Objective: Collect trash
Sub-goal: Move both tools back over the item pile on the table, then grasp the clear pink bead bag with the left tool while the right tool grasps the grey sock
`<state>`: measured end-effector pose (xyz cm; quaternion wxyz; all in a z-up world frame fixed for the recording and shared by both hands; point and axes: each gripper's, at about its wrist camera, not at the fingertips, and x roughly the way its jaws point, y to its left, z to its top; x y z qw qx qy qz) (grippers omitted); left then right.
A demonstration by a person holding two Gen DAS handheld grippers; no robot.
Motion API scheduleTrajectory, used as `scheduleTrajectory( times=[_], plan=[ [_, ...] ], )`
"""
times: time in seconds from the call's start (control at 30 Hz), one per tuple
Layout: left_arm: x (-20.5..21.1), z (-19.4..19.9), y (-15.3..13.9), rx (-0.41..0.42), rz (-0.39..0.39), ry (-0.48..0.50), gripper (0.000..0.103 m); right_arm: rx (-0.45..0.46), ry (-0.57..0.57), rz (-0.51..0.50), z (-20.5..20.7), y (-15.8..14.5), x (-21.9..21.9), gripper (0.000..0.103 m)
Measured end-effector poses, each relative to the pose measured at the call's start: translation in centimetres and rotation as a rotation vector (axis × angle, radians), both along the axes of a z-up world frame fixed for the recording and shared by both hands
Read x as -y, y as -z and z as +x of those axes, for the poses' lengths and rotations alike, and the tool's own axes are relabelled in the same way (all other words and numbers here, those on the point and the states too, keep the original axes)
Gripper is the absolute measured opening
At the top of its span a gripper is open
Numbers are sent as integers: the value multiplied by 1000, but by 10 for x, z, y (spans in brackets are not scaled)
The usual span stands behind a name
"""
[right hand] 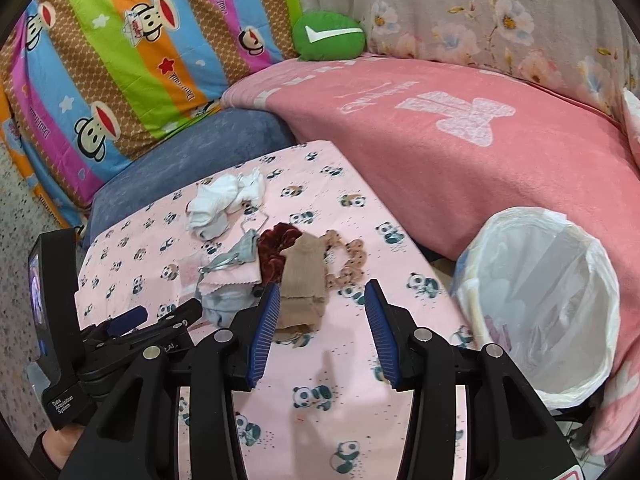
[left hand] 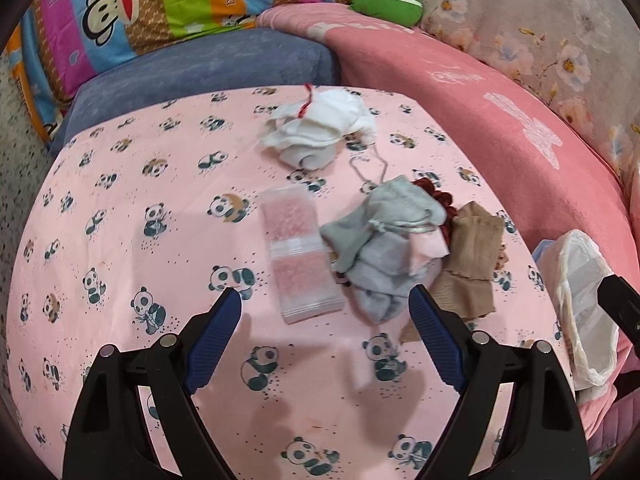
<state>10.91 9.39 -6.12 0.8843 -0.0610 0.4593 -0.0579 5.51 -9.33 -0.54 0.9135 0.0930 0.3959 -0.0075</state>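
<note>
Trash pile sits on the panda-print surface (left hand: 120,184), toward its far right part. Nearest the bin side: a tan stocking (right hand: 300,276), lying flat, with a dark red scrunchie (right hand: 276,248) touching its left edge and a tan beaded scrunchie (right hand: 352,260) just to its right. Left of these, a crumpled grey cloth (left hand: 380,248) overlaps a pale pink rag (right hand: 236,278). Beside the grey cloth, a clear zip bag (left hand: 298,256) lies flat, long side running toward the near edge. Farther back, near the far edge, a bundle of white socks (left hand: 320,128) with a bit of red thread on top; a thin wire runs from it toward the grey cloth.

Left gripper (left hand: 326,312) hovers over the near part of the surface, fingers wide apart, nothing between them; the zip bag lies just beyond the tips. Right gripper (right hand: 320,308) also above the surface, fingers moderately apart and empty, left finger tip over the stocking's near end.

White-lined trash bin (right hand: 560,300) stands off the right edge, against a pink blanket (right hand: 440,152). Blue cushion (right hand: 192,152) at the far left corner; striped monkey-print bedding (right hand: 120,60), green pillow (right hand: 328,36) and floral fabric (right hand: 500,20) behind.
</note>
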Motion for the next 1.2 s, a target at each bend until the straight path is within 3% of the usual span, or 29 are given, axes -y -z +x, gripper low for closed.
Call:
scheduleTrajectory(
  times=[0.2,0.37,0.5,0.57,0.63,1.2],
  plan=[
    [-14,6,15,-43,-58,-6,78,-34,-26,1,11,15,-18,46],
    [-18,10,26,-80,-104,20,60,-56,-39,6,18,25,-28,46],
    [-24,10,30,-101,-145,46,38,-68,-51,6,23,29,-35,46],
    [-26,11,32,-113,-166,52,35,-75,-59,7,26,32,-40,46],
    [-31,10,32,-112,-180,57,21,-81,-69,8,29,34,-45,46],
    [-53,11,18,-82,-199,53,11,-151,-141,53,65,67,-84,46]
  ],
)
